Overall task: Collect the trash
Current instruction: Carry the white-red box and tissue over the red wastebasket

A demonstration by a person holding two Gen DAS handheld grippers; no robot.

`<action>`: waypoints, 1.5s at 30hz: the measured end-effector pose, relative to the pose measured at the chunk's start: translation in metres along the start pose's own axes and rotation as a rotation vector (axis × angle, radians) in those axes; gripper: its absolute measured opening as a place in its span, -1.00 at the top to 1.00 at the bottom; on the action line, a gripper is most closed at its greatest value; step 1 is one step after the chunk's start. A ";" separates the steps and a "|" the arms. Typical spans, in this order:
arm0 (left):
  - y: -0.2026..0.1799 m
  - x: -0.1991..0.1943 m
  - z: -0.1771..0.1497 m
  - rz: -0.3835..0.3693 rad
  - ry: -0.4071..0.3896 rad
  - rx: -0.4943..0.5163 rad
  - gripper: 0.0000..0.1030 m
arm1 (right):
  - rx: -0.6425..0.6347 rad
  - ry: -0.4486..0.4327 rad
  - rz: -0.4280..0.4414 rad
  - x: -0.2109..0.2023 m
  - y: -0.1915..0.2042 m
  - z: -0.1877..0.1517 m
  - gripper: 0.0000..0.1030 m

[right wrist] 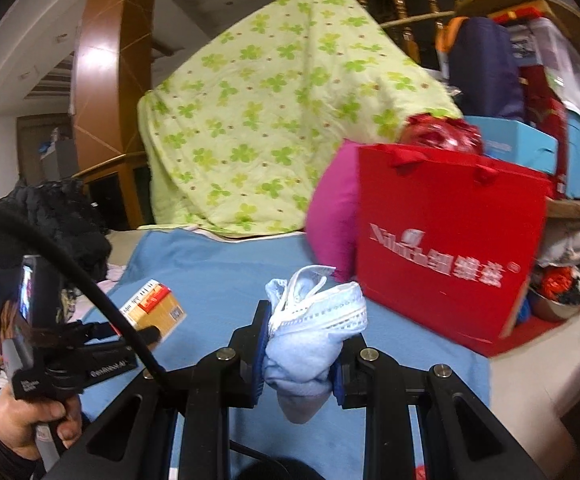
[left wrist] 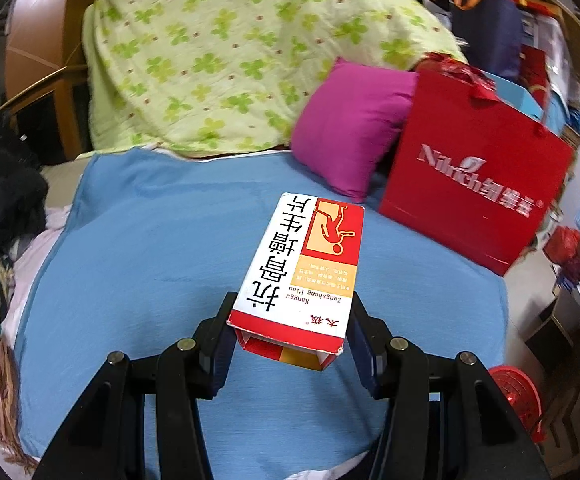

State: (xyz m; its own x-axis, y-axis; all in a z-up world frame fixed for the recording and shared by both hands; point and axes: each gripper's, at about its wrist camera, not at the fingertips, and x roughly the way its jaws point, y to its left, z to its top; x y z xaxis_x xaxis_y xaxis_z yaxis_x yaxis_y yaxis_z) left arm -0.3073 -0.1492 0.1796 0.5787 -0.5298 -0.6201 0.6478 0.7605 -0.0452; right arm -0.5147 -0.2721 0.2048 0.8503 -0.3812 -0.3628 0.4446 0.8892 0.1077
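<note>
1. Gripping both pieces of trash at once: the left gripper (left wrist: 290, 344) is clenched on the near end of a medicine box (left wrist: 301, 264), its pads pressing the two long sides, and the right gripper (right wrist: 299, 360) is clenched on a crumpled blue face mask (right wrist: 313, 332)
2. The box juts forward from the left jaws, printed face up, its open end flap nearest the camera; the right wrist view shows it clear of the blue blanket (left wrist: 150, 240) beneath. The mask bulges above and hangs below the right jaws, white straps bunched on top
3. My reading of the step: both items are collected and in carry, and the drop-off is not yet done
4. Ahead and to the right of both grippers stands a red paper bag (left wrist: 473, 184), upright on the blanket's far right edge and leaning against a magenta pillow (left wrist: 349, 128). It looks like the likely bin, though that is a guess; its mouth already holds something red and shiny
5. The next move calls for carrying each item over the bag's mouth, above the handles, before the jaws let go. The box is stiff and long, so it should go in end first; the mask is limp and may cling to a pad
6. Beyond the bag a clover-print quilt (left wrist: 230, 52) hangs over furniture
</note>
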 end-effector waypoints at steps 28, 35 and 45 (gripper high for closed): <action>-0.219 0.013 -0.074 -0.304 0.151 0.329 -0.03 | 0.380 0.316 -0.342 -0.050 -0.192 -0.210 0.48; -0.231 0.020 -0.083 -0.296 0.176 0.355 -0.03 | 0.399 0.346 -0.331 -0.035 -0.199 -0.222 0.48; -0.236 0.018 -0.088 -0.312 0.190 0.366 -0.03 | 0.411 0.367 -0.340 -0.031 -0.202 -0.227 0.47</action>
State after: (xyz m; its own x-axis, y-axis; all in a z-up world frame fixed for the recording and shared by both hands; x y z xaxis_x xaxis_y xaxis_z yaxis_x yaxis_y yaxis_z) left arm -0.4932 -0.3055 0.1102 0.2517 -0.6070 -0.7538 0.9258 0.3780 0.0048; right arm -0.6951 -0.3825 -0.0155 0.5236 -0.4488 -0.7242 0.8058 0.5369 0.2499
